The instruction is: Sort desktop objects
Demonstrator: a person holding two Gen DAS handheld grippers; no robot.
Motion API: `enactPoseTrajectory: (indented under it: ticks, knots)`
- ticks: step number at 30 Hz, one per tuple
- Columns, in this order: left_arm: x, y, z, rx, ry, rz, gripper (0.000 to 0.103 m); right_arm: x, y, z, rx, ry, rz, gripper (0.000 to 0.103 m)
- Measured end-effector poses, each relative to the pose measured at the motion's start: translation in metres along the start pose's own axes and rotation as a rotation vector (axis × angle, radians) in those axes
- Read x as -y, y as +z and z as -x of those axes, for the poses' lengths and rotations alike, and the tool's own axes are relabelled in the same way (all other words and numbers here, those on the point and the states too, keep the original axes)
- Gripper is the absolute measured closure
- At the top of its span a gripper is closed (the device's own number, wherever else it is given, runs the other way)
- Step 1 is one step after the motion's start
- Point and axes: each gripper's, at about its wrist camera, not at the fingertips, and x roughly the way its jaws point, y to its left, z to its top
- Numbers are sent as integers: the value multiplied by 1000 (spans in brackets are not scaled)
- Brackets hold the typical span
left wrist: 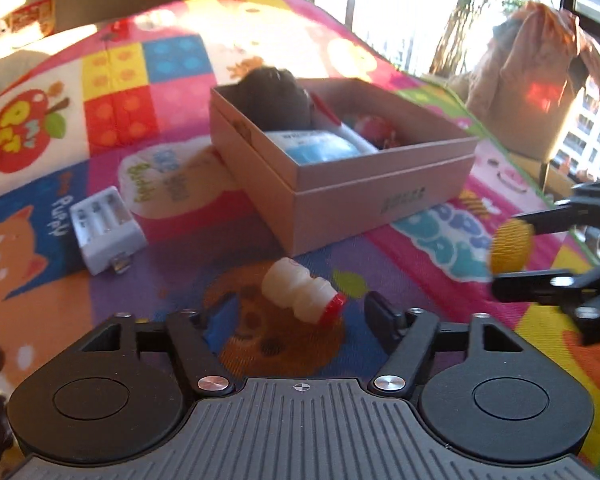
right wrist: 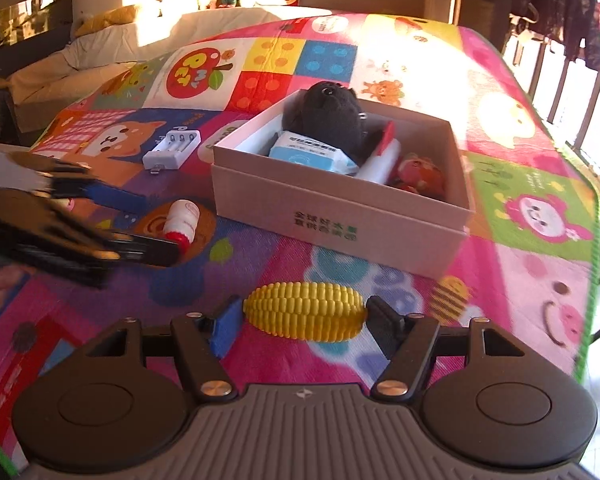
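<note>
A pink box sits on the colourful mat and holds a black plush toy, a blue wipes pack, a white tube and a red toy. It also shows in the right wrist view. My left gripper is open around a small white bottle with a red cap lying on the mat. My right gripper is shut on a yellow toy corn cob, held above the mat in front of the box. The corn also shows in the left wrist view.
A white battery charger lies on the mat left of the box; it also shows in the right wrist view. A brown bag stands beyond the mat's right edge. A sofa with toys is behind the mat.
</note>
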Motion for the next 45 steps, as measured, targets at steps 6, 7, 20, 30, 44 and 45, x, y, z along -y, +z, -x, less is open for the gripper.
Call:
enactPoseTrajectory:
  ticks: [6, 7, 20, 30, 44, 45]
  knots:
    - [8, 2, -1, -4, 28, -34, 51, 5, -6, 16, -12, 7, -33, 36]
    - [9, 2, 0, -5, 30, -36, 52, 4, -7, 17, -16, 7, -33, 36]
    - [54, 13, 101, 184, -63, -201, 52, -3, -1, 63, -13, 3, 25, 36]
    - [53, 104, 65, 429, 26, -126, 31, 55, 100, 92, 270, -60, -151, 36]
    - [-77, 4, 106, 63, 291, 147, 5, 45, 150, 24, 202, -112, -180, 4]
    - [-85, -4, 113, 57, 305, 159, 4, 35, 149, 19, 192, -103, -156, 4]
